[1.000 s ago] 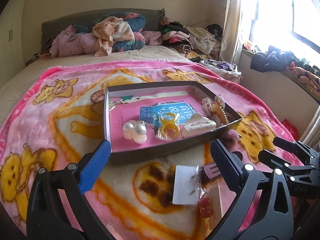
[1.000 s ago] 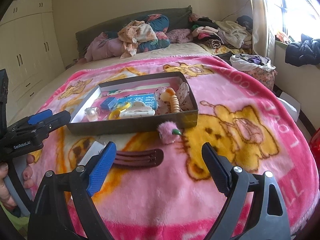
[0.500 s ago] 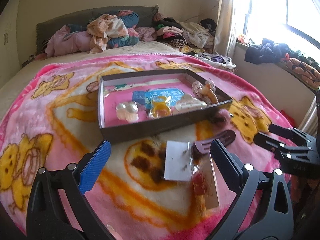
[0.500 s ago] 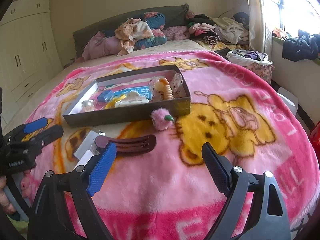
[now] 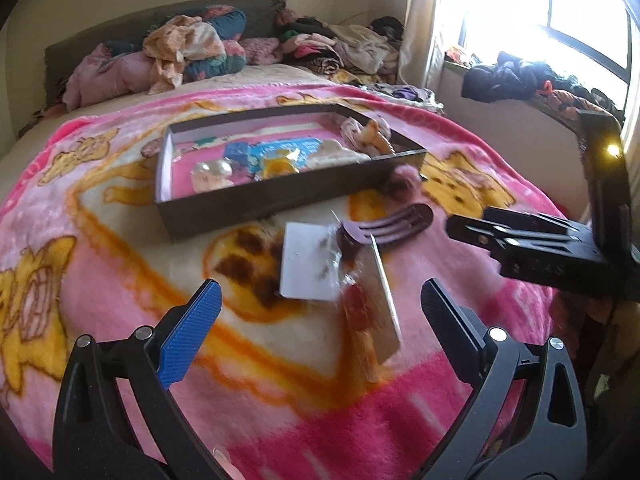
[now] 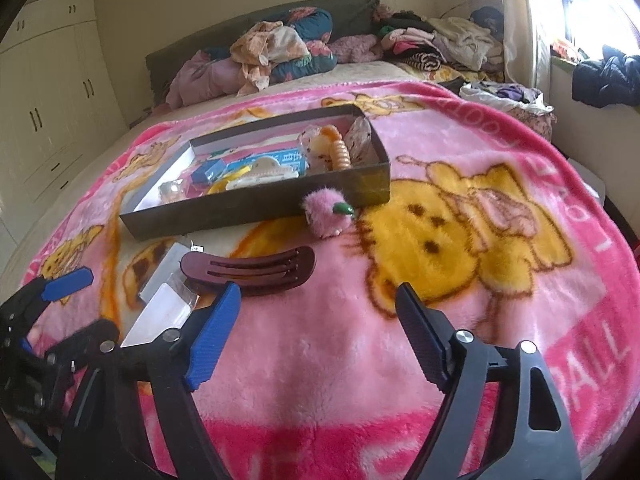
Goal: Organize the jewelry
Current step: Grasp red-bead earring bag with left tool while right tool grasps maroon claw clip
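The shallow dark tray sits on the pink cartoon blanket and holds pearl pieces, a yellow ring, a blue card, a cream hair claw and a beaded piece; a pink fluffy clip touches the tray's near wall. Nearer the cameras lie a dark purple hair clip and 2 clear packets: an earring card and a packet with red contents, which overlap. The left gripper stands wide and empty above the packets, and the right gripper, with its jaws closing and nothing between them, is just short of the purple clip.
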Tool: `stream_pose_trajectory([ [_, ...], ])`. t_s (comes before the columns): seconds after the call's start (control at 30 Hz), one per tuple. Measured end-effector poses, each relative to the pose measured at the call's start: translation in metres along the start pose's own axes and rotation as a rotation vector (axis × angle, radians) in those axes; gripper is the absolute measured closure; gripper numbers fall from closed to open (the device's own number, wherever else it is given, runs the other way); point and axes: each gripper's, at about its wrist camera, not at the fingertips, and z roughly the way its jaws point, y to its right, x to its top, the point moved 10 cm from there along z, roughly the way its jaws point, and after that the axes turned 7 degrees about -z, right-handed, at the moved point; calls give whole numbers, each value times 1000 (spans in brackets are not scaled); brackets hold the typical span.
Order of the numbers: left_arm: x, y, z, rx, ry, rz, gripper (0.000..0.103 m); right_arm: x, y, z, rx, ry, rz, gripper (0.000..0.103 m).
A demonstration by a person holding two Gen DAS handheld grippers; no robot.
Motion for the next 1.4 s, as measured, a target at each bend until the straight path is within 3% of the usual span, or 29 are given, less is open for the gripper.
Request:
stream_pose_trajectory([
  [0.23, -18, 20, 10, -34, -46, 44, 14, 1, -9, 16, 53, -30, 1, 34],
  [0.6, -29, 27, 26, -35, -95, 51, 37, 4, -13, 36, 103, -52, 35, 41],
  [0.7, -31, 28, 28, -31, -104, 50, 49, 6, -14, 40, 123, -52, 51, 45],
  [0.8, -33, 28, 30, -27, -114, 55, 64, 8, -17, 41, 155, -49, 62, 55],
  [0.87, -35, 28, 31, -25, -120, 59, 76, 10, -21, 42, 167, -47, 54, 70],
  [0.93, -35, 28, 31, -24, -122, 63, 83, 12, -26, 40, 187, -39, 51, 79],
  [1.17, -35, 34, 23, -28, -106, 95, 87, 23, -32, 17, 221, 36, 33, 92],
  [1.4, -29, 41, 14, -25, -80, 120, 87, 26, -26, 0, 228, 72, 40, 95],
])
